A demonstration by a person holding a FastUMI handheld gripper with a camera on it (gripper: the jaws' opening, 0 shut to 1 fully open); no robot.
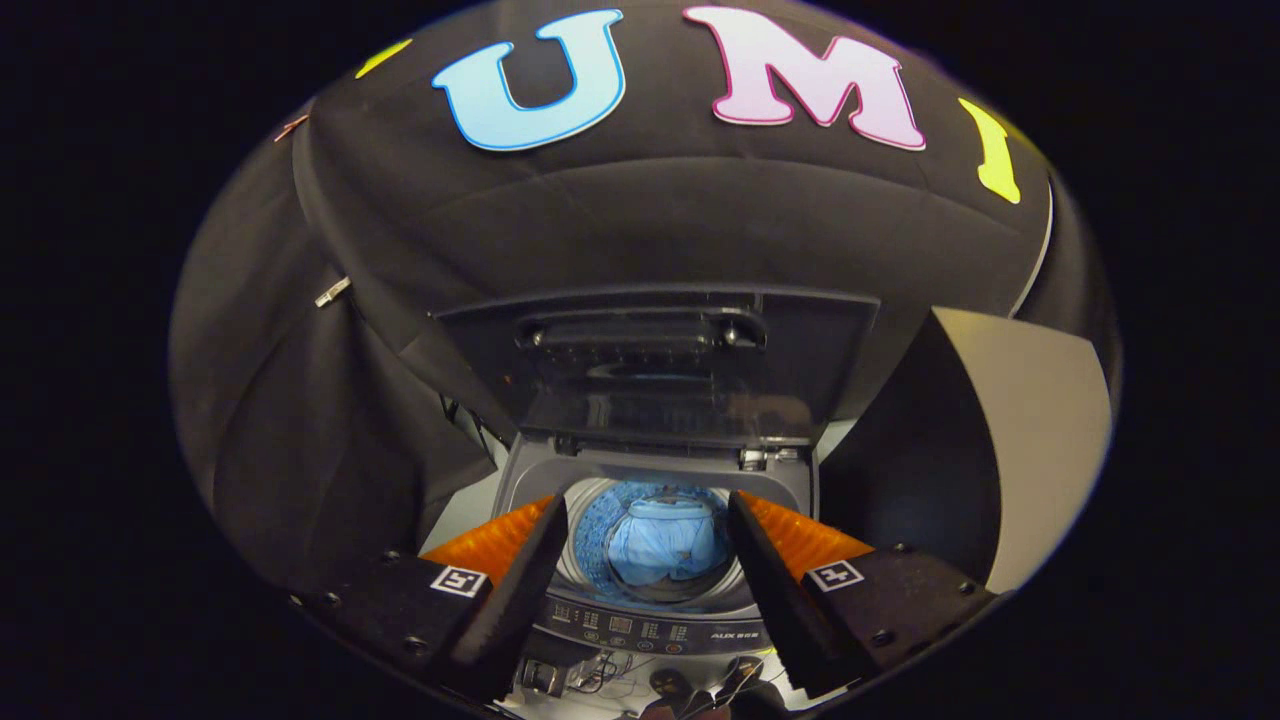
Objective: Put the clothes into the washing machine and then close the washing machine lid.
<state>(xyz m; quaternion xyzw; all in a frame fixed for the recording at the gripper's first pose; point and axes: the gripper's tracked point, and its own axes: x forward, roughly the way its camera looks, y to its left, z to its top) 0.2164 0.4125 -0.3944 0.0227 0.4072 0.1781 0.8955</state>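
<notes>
I'm taking the washing machine (655,470) as my anchor and going left to right. Left of the machine, black booth cloth (300,430) is hanging in folds, with a small metal clip (333,291) pinned on it up and to the left of the lid. The washing machine lid (660,365) is standing raised at the back of the machine, tilted up against the cloth wall, its dark handle bar (640,332) showing near its top edge.

I'm holding the gripper (647,520) above the front of the machine, looking down into it. Its fingers are spread wide apart and gripping nothing; the left finger (520,580) is sitting over the machine's left front side, the right finger (770,580) over its right front side, and the tub opening is showing in the gap between them.

The clothes (665,545), a light blue bundle, are lying down inside the drum (590,530), past the fingertips and between the two fingers. Nothing of the gripper is touching them. The drum wall around them is looking blue and perforated.

The control panel (650,630) is running along the machine's front edge, just below the tub opening, between the finger bases. Below the panel, some cables and small dark parts (640,680) are showing; I can't tell what they are.

Right of the machine, a pale flat panel (1040,440) is standing upright, well apart from the lid.
</notes>
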